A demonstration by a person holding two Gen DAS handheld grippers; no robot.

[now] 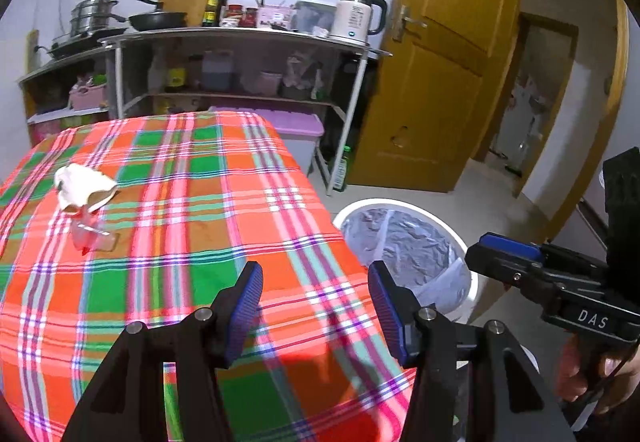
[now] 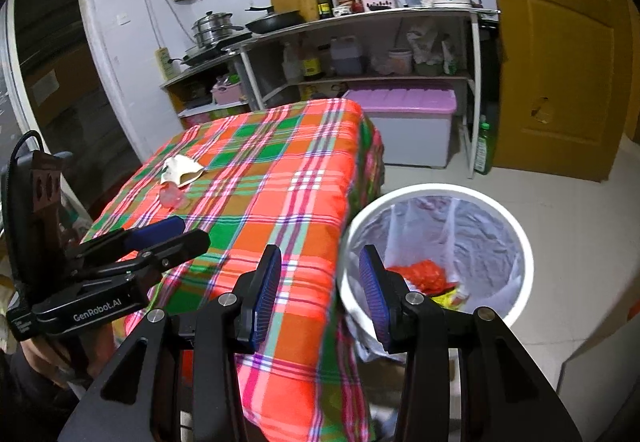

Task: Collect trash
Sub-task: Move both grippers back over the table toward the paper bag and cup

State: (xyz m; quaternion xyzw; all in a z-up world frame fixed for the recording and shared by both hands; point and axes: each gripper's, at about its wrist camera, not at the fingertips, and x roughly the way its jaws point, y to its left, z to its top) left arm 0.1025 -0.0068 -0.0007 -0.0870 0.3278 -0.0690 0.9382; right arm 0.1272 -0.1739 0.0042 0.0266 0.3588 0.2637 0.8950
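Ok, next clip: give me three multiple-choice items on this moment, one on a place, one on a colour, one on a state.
1. Where is the white paper?
A. in the bin
B. on the tablecloth
C. on the shelf

2. What colour is the storage box lid?
A. purple
B. yellow
C. black

3. How is the left gripper?
A. shut on paper
B. shut, empty
C. open, empty

Answers: 1 B, it lies on the tablecloth far from the bin. 2 A, the lid is plainly purple. 3 C, its pads stand apart with nothing between.
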